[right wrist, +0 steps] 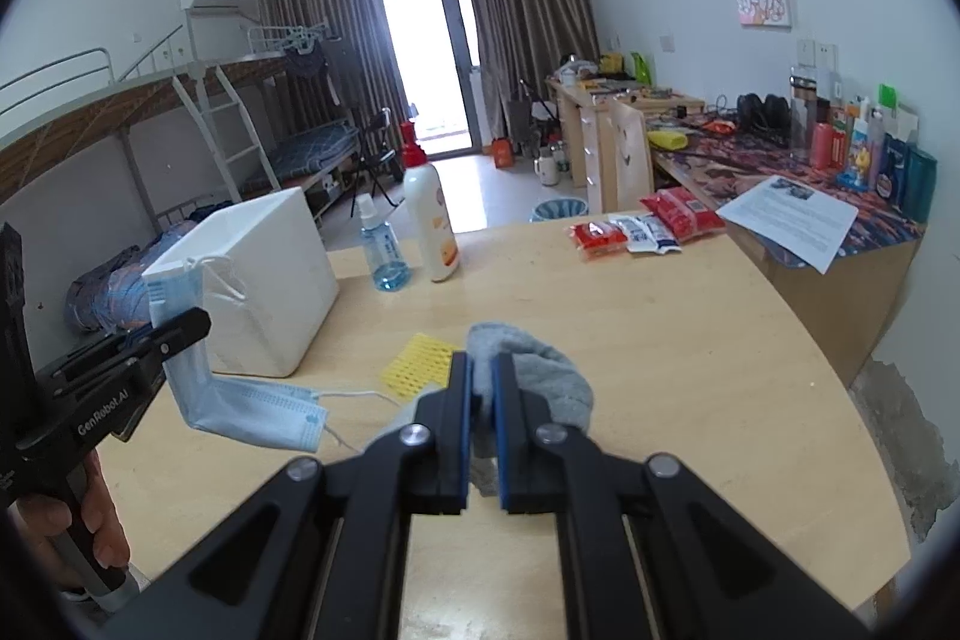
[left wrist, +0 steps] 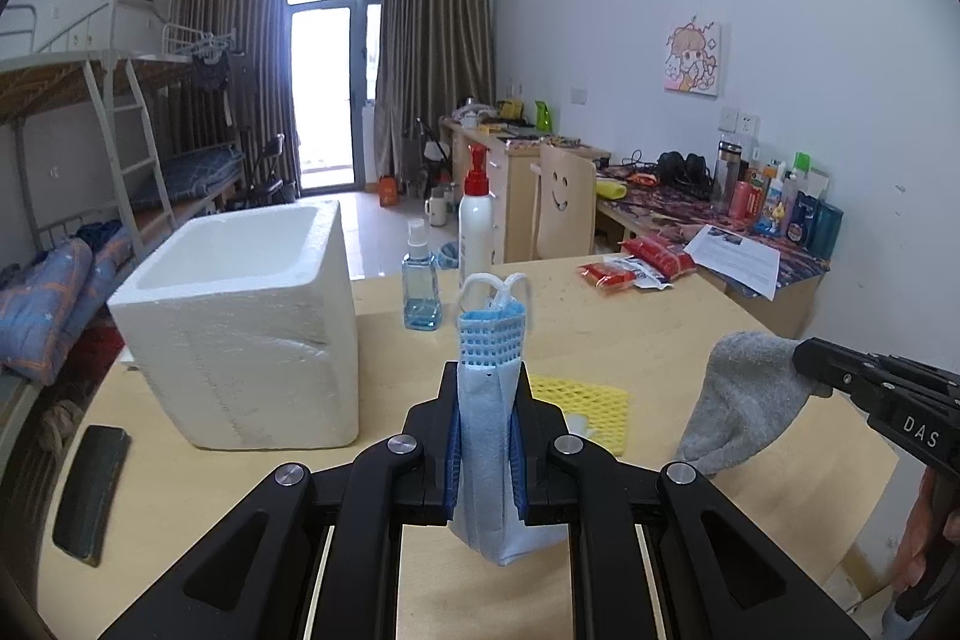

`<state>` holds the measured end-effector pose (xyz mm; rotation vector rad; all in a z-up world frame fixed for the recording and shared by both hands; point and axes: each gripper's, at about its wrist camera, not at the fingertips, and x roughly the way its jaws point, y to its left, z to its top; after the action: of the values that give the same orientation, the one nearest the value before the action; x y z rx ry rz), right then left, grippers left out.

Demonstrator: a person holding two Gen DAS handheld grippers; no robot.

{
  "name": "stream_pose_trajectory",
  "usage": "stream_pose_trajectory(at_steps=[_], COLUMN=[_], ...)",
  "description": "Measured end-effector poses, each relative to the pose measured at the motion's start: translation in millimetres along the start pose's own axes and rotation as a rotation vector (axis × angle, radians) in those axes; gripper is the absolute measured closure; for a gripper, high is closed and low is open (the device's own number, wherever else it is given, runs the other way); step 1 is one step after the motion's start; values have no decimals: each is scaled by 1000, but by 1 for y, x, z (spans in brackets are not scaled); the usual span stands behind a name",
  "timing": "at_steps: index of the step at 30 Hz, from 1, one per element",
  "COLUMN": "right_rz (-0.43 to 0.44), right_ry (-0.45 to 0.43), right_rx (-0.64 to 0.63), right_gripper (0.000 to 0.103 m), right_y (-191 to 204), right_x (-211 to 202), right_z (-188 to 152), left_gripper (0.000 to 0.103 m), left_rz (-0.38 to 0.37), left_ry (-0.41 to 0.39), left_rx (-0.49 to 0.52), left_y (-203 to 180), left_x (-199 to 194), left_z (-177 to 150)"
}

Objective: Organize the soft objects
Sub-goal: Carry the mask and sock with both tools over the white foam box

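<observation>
The left gripper (left wrist: 487, 388) is clamping the mask (left wrist: 489, 436); the right gripper (right wrist: 483, 400) is clamping the sock (right wrist: 540, 370). Carry both clear above the box (left wrist: 240, 316) rim before releasing.

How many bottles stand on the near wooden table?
2: a blue spray bottle and a white pump bottle, side by side beside the foam box.

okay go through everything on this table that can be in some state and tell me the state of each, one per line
left gripper: shut on face mask
right gripper: shut on grey sock
face mask: folded, clamped, lifted
grey sock: pinched, hanging
foam box: open, no lid
spray bottle: upright, capped
pump bottle: upright
yellow foam net: lying flat
</observation>
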<state>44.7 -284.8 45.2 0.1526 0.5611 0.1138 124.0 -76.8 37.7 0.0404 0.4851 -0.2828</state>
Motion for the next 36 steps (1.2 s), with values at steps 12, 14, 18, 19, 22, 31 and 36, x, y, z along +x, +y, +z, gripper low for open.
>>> stream_pose_trajectory(at_steps=[12, 14, 18, 19, 22, 31, 36], right_rz=[5, 5, 9, 7, 11, 33, 71], right_ry=[-55, -69, -89, -94, -108, -131, -129], right_rx=[-21, -22, -28, -31, -41, -75, -98], right_gripper=[94, 94, 94, 94, 94, 94, 94], right_y=[20, 23, 29, 31, 37, 51, 65], right_x=[-28, -33, -41, -42, -47, -55, -51], right_z=[-19, -22, -27, -28, -30, -33, -32], left_gripper=[89, 89, 89, 89, 89, 89, 89], left_rz=[0, 1, 5, 4, 10, 37, 77], left_ry=[-32, -43, -58, -63, -81, -108, -119], left_rx=[6, 2, -2, -5, -6, -27, -37], left_y=[-5, -4, 0, 2, 0, 12, 24], left_x=[-37, -43, -58, -62, -70, -90, -102], left_z=[-26, -28, -33, -34, -34, -41, -43])
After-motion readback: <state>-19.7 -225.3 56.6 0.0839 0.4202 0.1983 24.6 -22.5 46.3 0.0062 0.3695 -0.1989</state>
